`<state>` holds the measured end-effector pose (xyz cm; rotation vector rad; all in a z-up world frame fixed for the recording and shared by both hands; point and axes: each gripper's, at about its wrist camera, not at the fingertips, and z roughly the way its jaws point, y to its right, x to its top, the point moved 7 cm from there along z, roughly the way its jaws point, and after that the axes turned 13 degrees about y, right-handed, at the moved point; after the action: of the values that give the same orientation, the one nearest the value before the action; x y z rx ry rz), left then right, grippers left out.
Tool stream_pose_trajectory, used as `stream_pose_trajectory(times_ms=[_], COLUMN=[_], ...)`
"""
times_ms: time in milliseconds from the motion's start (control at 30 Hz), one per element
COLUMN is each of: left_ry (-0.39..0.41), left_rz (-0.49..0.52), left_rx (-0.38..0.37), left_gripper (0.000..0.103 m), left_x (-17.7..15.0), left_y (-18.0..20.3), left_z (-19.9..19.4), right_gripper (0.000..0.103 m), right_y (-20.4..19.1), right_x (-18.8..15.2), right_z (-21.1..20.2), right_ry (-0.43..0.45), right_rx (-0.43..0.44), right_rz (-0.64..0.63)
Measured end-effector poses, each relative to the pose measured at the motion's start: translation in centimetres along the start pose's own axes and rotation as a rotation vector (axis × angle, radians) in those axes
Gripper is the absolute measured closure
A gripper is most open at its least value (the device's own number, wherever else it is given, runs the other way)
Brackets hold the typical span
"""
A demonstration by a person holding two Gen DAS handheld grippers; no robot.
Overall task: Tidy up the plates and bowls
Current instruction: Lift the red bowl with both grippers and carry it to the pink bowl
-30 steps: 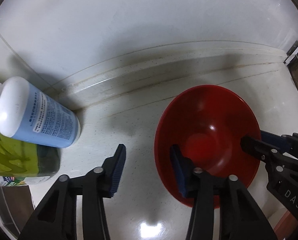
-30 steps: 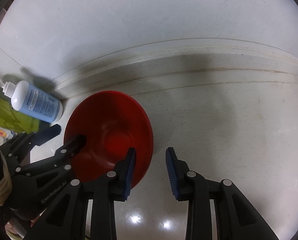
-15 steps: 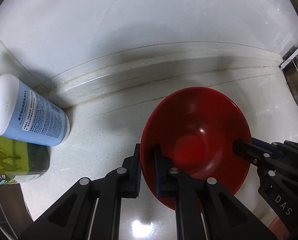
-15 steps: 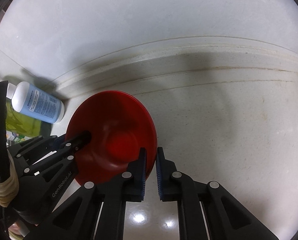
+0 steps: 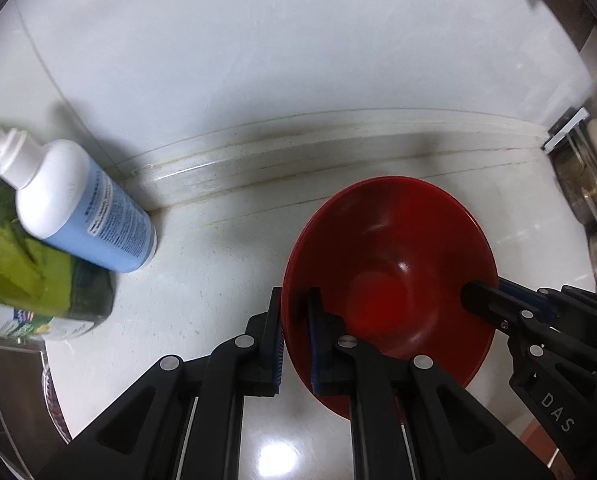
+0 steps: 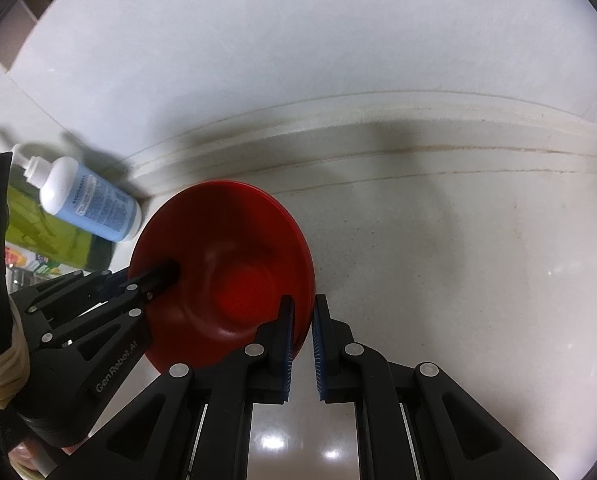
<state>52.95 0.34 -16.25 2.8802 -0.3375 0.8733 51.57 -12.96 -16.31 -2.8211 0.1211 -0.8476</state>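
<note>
A red bowl (image 5: 390, 272) sits low in the left wrist view, over the pale counter (image 5: 218, 280). My left gripper (image 5: 296, 300) is shut on its left rim, one blue pad inside and one outside. My right gripper (image 5: 488, 290) clamps the opposite rim from the right. In the right wrist view the same red bowl (image 6: 226, 272) lies left of centre. There my right gripper (image 6: 303, 304) pinches its right rim and my left gripper (image 6: 146, 276) reaches in from the left. The bowl's underside is hidden.
A white and blue pump bottle (image 5: 78, 208) and a green-labelled container (image 5: 26, 292) stand at the left by the wall corner. Metal pots (image 5: 594, 216) sit at the far right. A raised backsplash ridge (image 5: 338, 132) runs behind the bowl.
Both grippers have closed from open onto opposite sides of the bowl's rim. The left view has since pulled up and back, so the bottle looks farther away.
</note>
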Motion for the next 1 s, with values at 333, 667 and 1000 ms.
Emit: stream_pose_trajectory(times_ms=[333,667,1000], left_ry=[0.066,0.101,0.12], left_rz=[0.015,0.063,0.126], left_rx=[-0.04,-0.105,-0.165], left_gripper=[0.091,0.091,0.091], left_x=[-1.8,-4.7,-7.7], left_y=[2.6,6.9,12.0], left_z=[-5.4,-9.4,-12.8], right_gripper=[0.093,0.092,0.092], right_y=[-0.6,0.7,4.1], right_x=[-1.2,-3.9,-8.2], right_z=[-5.7,-11.4,-16.1], right_ry=[0.103,0.176,0.204], right_rx=[-0.017,-0.058,-0.087], right_rz=[-0.045,-0.025,0.018])
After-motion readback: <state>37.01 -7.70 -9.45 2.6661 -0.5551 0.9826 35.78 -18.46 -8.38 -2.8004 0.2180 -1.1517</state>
